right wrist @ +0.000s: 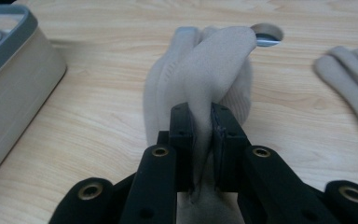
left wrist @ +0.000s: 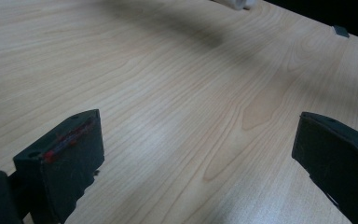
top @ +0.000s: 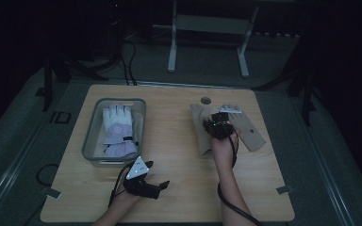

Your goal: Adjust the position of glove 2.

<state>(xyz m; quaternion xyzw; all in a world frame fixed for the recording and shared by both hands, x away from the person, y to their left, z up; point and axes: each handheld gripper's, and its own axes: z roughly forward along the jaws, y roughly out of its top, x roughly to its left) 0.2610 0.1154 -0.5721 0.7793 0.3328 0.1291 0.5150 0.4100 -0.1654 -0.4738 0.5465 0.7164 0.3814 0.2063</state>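
Beige glove is lying right of centre on table, right gripper pinching a fold of it. Left gripper is idling w/ jaws apart. Prob. next: lifting toward tray.

The pale wooden worktop shows a light beige grain with darker brown streaks. On it, the grey plastic bin holds a white and pale lilac padded glove with a dark strap. The beige knitted glove is plain tan, ribbed toward its cuff, as is the second beige knitted glove beside it. The black left claw has a red smear on 1 pad; the black right claw has brass-coloured rivets
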